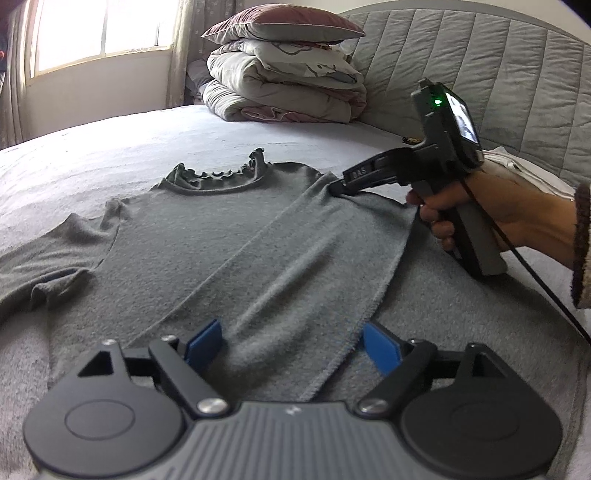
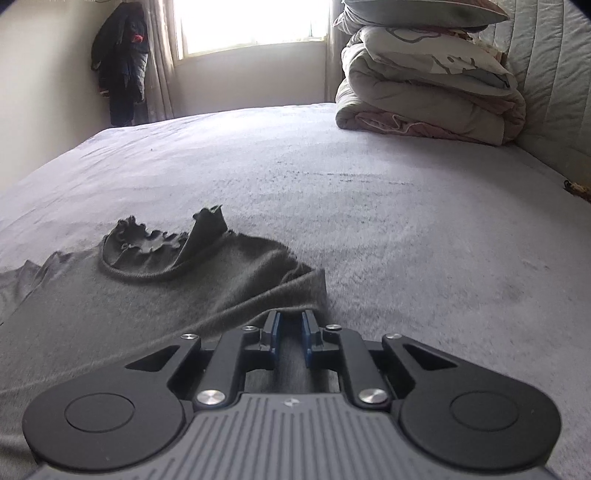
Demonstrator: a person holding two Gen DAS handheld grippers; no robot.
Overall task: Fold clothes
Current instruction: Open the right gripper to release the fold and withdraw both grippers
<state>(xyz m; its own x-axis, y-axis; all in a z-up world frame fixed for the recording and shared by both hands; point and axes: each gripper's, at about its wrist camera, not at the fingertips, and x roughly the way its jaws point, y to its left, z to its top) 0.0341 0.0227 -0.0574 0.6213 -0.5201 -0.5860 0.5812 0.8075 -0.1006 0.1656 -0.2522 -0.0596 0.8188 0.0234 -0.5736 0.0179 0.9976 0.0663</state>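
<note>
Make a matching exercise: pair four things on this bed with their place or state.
Things:
1. left gripper
2. right gripper
3. grey top
4. maroon pillow

States:
A. on the folded quilts
B. shut on a fold of fabric
C. jaws open over the folded-in sleeve
D. flat on the bed, frilled collar away from the cameras

Pairs: 1-C, 2-B, 3-D, 4-A

a bright window (image 2: 251, 26) with curtains lights the pale wall; a wide bed (image 2: 369, 184) carries folded quilts (image 1: 284, 88); a quilted grey headboard (image 1: 498, 66) behind.
</note>
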